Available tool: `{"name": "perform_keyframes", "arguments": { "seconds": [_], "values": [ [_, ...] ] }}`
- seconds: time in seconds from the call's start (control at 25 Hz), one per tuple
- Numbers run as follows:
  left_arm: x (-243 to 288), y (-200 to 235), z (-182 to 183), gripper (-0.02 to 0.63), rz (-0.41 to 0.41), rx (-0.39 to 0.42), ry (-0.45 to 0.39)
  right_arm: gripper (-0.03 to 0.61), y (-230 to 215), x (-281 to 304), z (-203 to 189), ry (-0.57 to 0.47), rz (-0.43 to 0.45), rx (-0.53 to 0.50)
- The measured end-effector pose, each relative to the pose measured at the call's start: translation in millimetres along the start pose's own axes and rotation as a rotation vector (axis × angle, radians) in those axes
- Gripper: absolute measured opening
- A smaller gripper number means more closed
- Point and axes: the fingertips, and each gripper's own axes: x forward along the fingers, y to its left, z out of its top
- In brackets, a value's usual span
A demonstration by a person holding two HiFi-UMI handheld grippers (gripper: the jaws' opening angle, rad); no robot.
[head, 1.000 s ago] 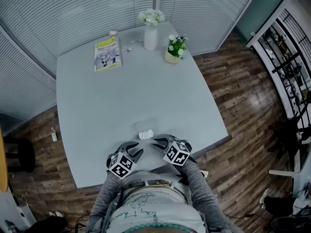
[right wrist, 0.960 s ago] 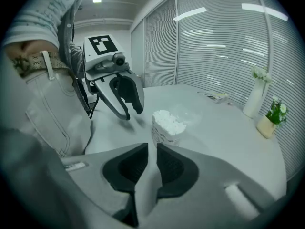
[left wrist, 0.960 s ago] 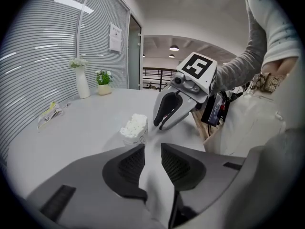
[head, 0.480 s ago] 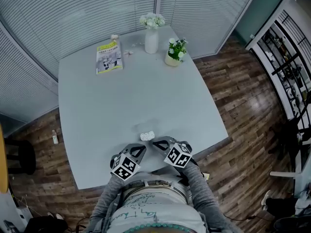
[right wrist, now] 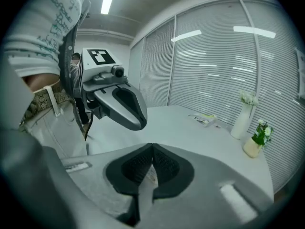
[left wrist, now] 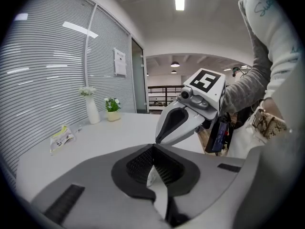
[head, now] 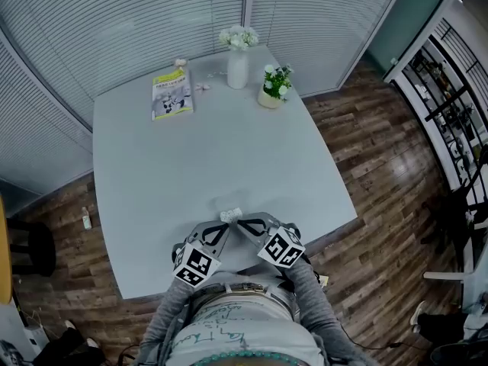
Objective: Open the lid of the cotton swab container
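Pale tabletop [head: 191,166], blinds [head: 114,29] behind; vase [head: 237,71], plant [head: 273,86], booklet [head: 171,96] sat at far end, well clear. Small white cotton swab container [head: 231,214] was at near edge, between both tips. Both clamped tight on it: left gripper [left wrist: 153,147] from left, right gripper [right wrist: 152,147] from right, white sliver between pads. Opposed grips probably meant one braced body, other worked lid. Lid state: couldn't tell.

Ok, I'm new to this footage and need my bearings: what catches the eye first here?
Both grippers meet at the near edge of the table: the left gripper and the right gripper each pinch one small white cotton swab container between them. Along the far edge sit a white vase of flowers, a potted plant and a booklet.
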Motion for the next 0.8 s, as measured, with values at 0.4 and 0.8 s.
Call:
{"name": "perform_keyframes", "arguments": {
  "seconds": [0.4,0.8],
  "values": [
    [-32.6,20.1,57.4,-0.002,0.131,-0.031,-0.181,0.002,-11.0,-30.1,60.5,-0.178,-0.098,0.006],
    [-68.3,35.7,104.3,-0.002,0.242,-0.061,-0.336,0.002,-21.9,-68.6,134.9,-0.415,-0.212,0.063]
  ]
}}
